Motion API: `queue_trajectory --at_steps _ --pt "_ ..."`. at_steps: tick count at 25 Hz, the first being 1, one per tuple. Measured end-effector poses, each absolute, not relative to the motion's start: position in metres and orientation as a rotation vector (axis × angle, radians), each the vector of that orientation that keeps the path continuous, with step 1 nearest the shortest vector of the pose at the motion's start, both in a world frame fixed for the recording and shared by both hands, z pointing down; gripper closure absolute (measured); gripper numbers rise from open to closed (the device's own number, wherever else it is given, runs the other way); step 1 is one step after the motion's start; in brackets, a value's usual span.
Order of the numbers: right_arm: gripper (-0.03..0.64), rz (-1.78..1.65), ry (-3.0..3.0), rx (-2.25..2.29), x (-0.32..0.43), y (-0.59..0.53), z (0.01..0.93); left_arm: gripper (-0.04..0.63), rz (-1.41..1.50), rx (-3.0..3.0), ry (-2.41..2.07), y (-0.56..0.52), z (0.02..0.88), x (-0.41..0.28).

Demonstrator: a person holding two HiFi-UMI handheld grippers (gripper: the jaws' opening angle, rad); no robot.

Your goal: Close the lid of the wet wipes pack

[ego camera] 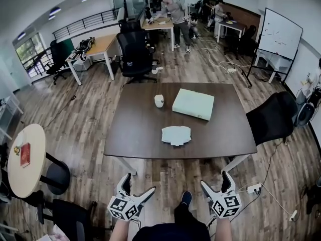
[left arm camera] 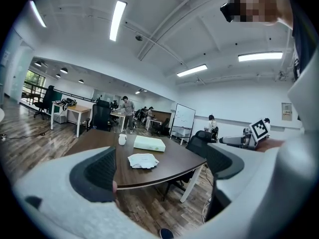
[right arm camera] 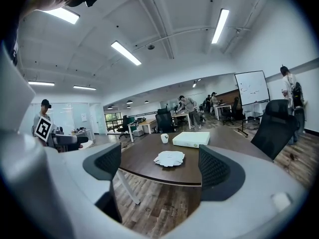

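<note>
Wipes pack [ego camera: 176,135] lies flat near the front edge of the dark desk [ego camera: 135,134], a pale, crumpled-looking shape. It is too far and too small to tell whether its lid is up or down. Three things sit on the desk: the pack, one white box [ego camera: 193,104] behind it and to the right, and one cup [ego camera: 159,101] left of the box. All three stand apart from each other.

Two tools hang low over the wooden floor, well short of the desk. The left tool [ego camera: 139,185] has its jaws wide with nothing between them, and so does the right tool [ego camera: 216,183]. The arms holding them are cut off by the bottom edge.
</note>
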State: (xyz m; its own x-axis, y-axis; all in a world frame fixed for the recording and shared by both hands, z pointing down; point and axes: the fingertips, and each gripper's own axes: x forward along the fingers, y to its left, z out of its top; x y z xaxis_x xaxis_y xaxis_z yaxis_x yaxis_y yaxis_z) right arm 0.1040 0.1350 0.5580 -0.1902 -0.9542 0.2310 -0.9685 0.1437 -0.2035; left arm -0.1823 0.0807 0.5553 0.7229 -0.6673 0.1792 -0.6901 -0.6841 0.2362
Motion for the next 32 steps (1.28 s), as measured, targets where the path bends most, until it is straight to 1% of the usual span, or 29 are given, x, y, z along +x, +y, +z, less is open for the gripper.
queue_trajectory --at_steps 11,19,26,32 --pt "0.123 0.481 -2.389 1.816 0.144 0.036 0.567 0.038 0.148 2.620 -1.111 -0.004 0.551 -0.122" --pt "0.132 0.414 -2.424 1.669 0.178 -0.035 0.576 0.038 0.168 2.610 -1.165 -0.061 0.548 -0.073" --pt "0.134 0.434 -2.494 1.629 0.192 -0.071 0.573 0.039 0.190 2.616 -1.192 -0.086 0.540 -0.055" --pt "0.140 0.423 -2.522 1.598 0.186 -0.096 0.573 0.040 0.213 2.606 -1.207 -0.107 0.550 -0.056"
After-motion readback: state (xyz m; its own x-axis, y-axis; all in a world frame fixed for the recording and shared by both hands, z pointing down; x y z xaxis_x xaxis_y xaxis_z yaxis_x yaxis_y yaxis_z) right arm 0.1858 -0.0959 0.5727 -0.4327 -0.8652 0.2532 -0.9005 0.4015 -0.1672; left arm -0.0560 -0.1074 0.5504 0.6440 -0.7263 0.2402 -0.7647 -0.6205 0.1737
